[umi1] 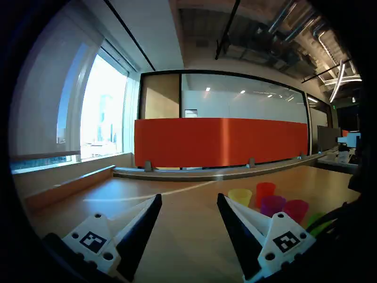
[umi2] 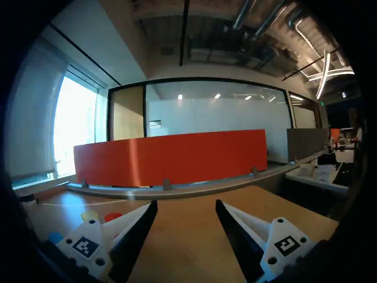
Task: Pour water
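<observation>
Fingers of left gripper [umi1: 189, 196] apart, nothing between them, low over wooden worktop [umi1: 186, 250]. Upright cups sit near, at 2 o'clock from the gap. Yellow cup [umi1: 240, 195] is just beyond the right finger, orange cup [umi1: 265, 189] behind it. Purple cup [umi1: 272, 204], pink cup [umi1: 296, 209] and green cup [umi1: 315, 220] run out toward 3 o'clock. Right gripper [umi2: 186, 203] fingers apart too, empty. Cups lie at its 9 o'clock, part-hidden by its left finger, blue cup [umi2: 55, 237] outermost. Left gripper looks nearer; likely swing toward 2 o'clock. Cannot tell which cup holds water.
</observation>
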